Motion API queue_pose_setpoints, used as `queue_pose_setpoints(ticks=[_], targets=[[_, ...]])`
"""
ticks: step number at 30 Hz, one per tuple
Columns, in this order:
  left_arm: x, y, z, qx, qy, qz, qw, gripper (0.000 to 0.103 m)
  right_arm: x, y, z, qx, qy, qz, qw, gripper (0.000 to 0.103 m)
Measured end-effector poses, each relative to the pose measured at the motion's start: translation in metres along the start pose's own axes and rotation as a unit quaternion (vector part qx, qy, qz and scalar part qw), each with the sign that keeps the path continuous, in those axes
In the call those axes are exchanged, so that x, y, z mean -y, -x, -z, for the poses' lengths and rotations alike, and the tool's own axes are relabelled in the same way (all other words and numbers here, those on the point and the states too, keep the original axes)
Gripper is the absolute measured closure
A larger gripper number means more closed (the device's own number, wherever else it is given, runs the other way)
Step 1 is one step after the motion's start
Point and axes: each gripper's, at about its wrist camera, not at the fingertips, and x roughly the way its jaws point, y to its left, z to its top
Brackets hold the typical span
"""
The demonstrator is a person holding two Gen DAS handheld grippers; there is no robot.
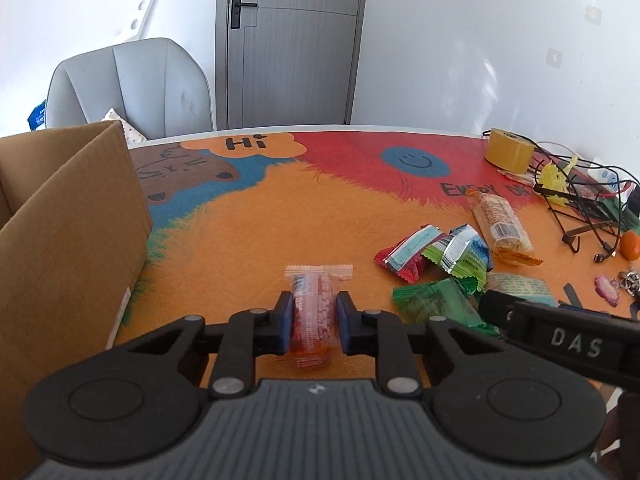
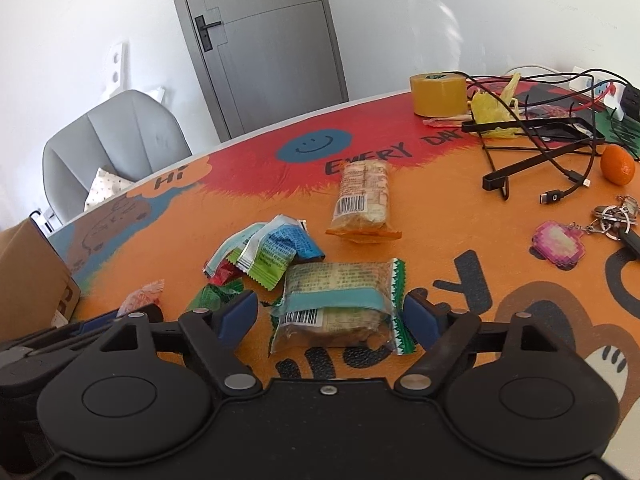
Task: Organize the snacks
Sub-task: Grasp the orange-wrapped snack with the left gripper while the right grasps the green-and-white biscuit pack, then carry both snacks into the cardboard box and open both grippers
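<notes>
While the left tool (image 1: pixel 312 320) squeezes a red snack pack (image 1: pixel 312 312) between its blue pads (image 1: pixel 285 320), the pack sits low over the bench (image 1: pixel 280 216), and I cannot tell if it touches the top. Its jaws are narrow, pressed on both sides of the pack. Just to the left stands a brown cardboard box (image 1: pixel 72 232) with its flap up.

On the right, the right tool (image 2: pixel 332 316) is spread wide. Its two blue pads (image 2: pixel 238 316) sit on either side of a green-edged cracker pack (image 2: pixel 340 304), which lies flat on the bench. The pads do not seem to touch it.

Behind that pack lies a little heap of snacks: a blue and green packet (image 2: pixel 280 250), a red one (image 2: pixel 222 270) and a green one (image 2: pixel 214 296). Farther back lies a long biscuit pack (image 2: pixel 364 200) with an orange end.

Over at the far right side are a roll of yellow tape (image 2: pixel 438 94), black cables (image 2: pixel 532 148), an orange fruit (image 2: pixel 618 165) and a pink keychain (image 2: pixel 560 245). A grey chair (image 1: pixel 128 84) stands past the bench, near a grey door (image 1: pixel 292 40).
</notes>
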Motion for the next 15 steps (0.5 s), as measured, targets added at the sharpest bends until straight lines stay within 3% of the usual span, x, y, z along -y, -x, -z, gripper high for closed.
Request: queue_pose_setpoints(ticks=[8, 13, 15], targets=[[-0.001, 0.012, 0.002, 0.008, 0.009, 0.004, 0.9999, 0.084, -0.015, -0.005, 0.005, 0.005, 0.034, 0.032, 0.999, 0.025], [-0.006, 0.019, 0.002, 0.013, 0.016, 0.005, 0.9998, 0.084, -0.02, -0.002, 0.009, 0.012, 0.063, 0.061, 0.996, 0.049], [-0.007, 0.022, 0.001, 0.015, 0.017, 0.004, 0.9997, 0.084, -0.014, 0.003, 0.008, 0.011, 0.051, 0.048, 0.997, 0.051]])
